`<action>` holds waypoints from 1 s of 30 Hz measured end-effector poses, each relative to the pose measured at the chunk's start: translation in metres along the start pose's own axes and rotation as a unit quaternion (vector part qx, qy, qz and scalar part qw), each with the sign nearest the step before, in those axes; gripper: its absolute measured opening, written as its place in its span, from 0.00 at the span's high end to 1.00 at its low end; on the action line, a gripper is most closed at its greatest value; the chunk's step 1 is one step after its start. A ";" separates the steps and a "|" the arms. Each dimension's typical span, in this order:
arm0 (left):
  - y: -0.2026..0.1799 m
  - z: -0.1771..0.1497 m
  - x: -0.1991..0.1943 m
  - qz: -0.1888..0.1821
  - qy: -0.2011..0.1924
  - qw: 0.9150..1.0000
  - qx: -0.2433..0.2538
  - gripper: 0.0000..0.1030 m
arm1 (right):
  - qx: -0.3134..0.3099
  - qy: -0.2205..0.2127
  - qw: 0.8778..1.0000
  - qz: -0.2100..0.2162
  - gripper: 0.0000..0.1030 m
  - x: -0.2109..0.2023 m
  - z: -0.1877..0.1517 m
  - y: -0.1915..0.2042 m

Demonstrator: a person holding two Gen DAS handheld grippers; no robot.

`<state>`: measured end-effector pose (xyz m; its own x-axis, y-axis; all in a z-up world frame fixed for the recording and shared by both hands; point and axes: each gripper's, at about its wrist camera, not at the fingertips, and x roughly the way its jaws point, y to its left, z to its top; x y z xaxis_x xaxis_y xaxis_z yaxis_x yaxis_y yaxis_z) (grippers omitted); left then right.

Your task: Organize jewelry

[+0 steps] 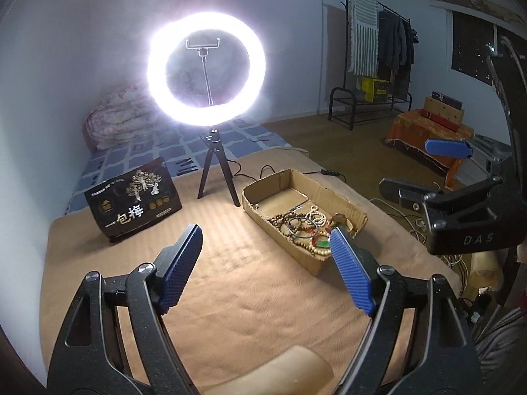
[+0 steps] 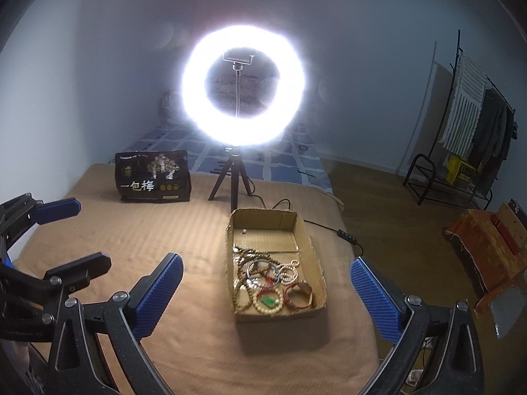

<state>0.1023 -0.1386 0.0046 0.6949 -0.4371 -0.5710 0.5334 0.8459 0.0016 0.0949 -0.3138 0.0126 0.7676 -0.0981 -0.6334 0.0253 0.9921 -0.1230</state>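
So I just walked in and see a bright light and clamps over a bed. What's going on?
A person holds a two-finger gripper in each hand above a tan blanket. Both the left gripper and the right gripper are open and empty. A cardboard box holds a tangle of bracelets and beads, none lifted out yet. A ring light stands behind the box, beside a dark snack bag.

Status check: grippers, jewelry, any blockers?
Left gripper open, empty. Right gripper open, empty, above the cardboard box. Jewelry heaped in box, untouched. Nothing in the way.
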 end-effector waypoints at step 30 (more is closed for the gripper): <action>0.002 -0.040 -0.027 0.044 0.012 0.999 -0.015 0.00 | -0.001 -0.017 1.000 -0.026 0.00 -0.017 -0.045 0.019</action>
<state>0.0656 -0.1134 -0.0129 0.7265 -0.3532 -0.5895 0.4552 0.8900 0.0277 0.0538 -0.2971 -0.0132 0.7864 -0.1476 -0.5998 0.0653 0.9855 -0.1568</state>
